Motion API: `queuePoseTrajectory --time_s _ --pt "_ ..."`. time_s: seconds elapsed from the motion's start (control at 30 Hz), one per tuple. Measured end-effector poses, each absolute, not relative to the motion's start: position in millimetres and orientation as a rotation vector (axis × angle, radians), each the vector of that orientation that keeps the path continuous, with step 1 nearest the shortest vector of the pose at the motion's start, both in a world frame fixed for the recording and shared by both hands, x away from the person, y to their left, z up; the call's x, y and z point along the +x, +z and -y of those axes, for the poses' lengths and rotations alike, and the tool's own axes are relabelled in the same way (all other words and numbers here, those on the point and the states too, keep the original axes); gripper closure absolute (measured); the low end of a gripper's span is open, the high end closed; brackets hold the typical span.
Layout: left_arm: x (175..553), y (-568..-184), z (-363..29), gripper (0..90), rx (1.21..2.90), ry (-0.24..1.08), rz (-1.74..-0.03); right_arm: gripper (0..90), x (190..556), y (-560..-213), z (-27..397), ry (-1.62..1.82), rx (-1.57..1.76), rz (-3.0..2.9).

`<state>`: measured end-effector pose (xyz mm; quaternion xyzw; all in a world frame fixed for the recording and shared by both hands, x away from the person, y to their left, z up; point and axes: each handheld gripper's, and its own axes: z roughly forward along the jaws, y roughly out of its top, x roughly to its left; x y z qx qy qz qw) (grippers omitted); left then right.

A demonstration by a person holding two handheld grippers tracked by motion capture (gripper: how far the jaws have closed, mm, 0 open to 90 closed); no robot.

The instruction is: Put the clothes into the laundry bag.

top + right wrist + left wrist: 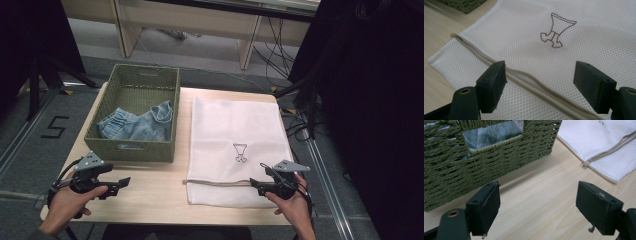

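L gripper held over bare table, just in front of the basket, near its L front corner; jaws wide apart, nothing btwn them, aimed toward the mesh bag. Basket: dark green woven, sits L of the bag, close but apart from it. Denim garment bunched inside, low, towards the basket's front wall; in L gripper view just a patch of it seen through the handle slot. Basket wall stands btwn L gripper and the denim.

White mesh bag lies flat R of the basket, small brown emblem near middle, grey zipper running along its near edge; zip looks closed, pull end at the basket side.

R gripper over the bag's near edge, R of the basket, jaws fully spread astride the zipper line, gripping nothing. Contact w/ the mesh: can't tell.
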<state>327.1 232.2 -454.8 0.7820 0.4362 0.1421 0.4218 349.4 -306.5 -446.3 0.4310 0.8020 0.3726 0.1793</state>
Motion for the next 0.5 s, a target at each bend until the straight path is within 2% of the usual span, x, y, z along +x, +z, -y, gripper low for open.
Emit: queuePoseTrajectory --time_s 0.07,0.5 --pt "326.7 -455.8 -229.4 19.3 1.921 0.354 -1.11 27.3 349.4 -446.4 306.3 1.053 1.215 -2.269" --pt "326.4 -454.6 -230.6 19.2 1.959 0.355 -1.086 27.4 351.0 -447.9 306.5 1.039 1.184 -2.281"
